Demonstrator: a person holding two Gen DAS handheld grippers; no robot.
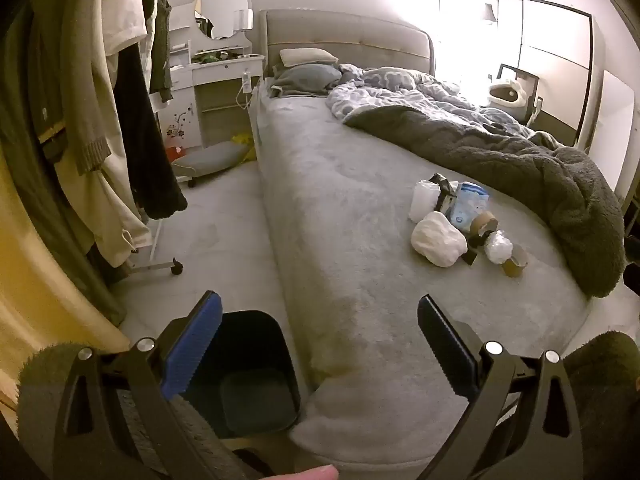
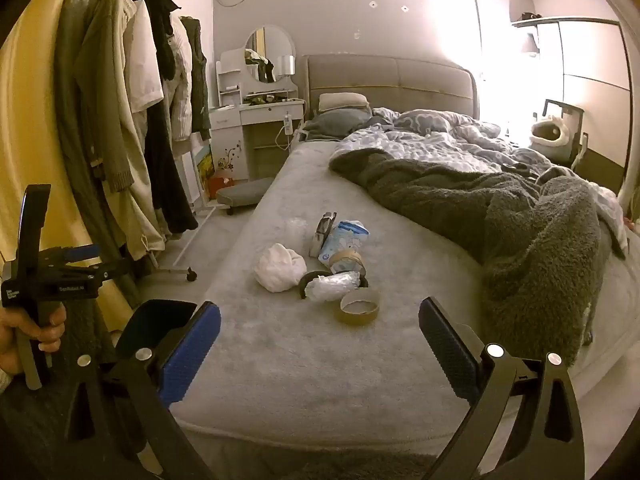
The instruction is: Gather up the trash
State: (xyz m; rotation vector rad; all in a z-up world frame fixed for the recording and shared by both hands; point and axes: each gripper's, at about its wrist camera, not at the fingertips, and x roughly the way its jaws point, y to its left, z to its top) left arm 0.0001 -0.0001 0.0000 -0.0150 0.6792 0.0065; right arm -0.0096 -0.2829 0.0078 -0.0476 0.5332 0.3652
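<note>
A heap of trash lies on the grey bed (image 2: pixel 280 344): a crumpled white tissue wad (image 2: pixel 279 267), a crumpled clear plastic piece (image 2: pixel 332 286), a brown tape roll (image 2: pixel 359 307), a blue-white packet (image 2: pixel 345 240) and a dark wrapper (image 2: pixel 322 230). The wad also shows in the left wrist view (image 1: pixel 438 239), as does the tape roll (image 1: pixel 515 262). A black bin (image 1: pixel 244 372) stands on the floor at the bed's foot corner. My left gripper (image 1: pixel 320 344) is open and empty above the bin and the bed corner. My right gripper (image 2: pixel 320 348) is open and empty, short of the heap.
A dark fleece blanket (image 2: pixel 500 216) and a patterned duvet (image 2: pixel 424 136) cover the bed's right half. A wheeled clothes rack (image 2: pixel 132 112) with hanging garments stands to the left. A white vanity (image 2: pixel 256 120) and a low wheeled stool (image 2: pixel 244 192) are beside the headboard.
</note>
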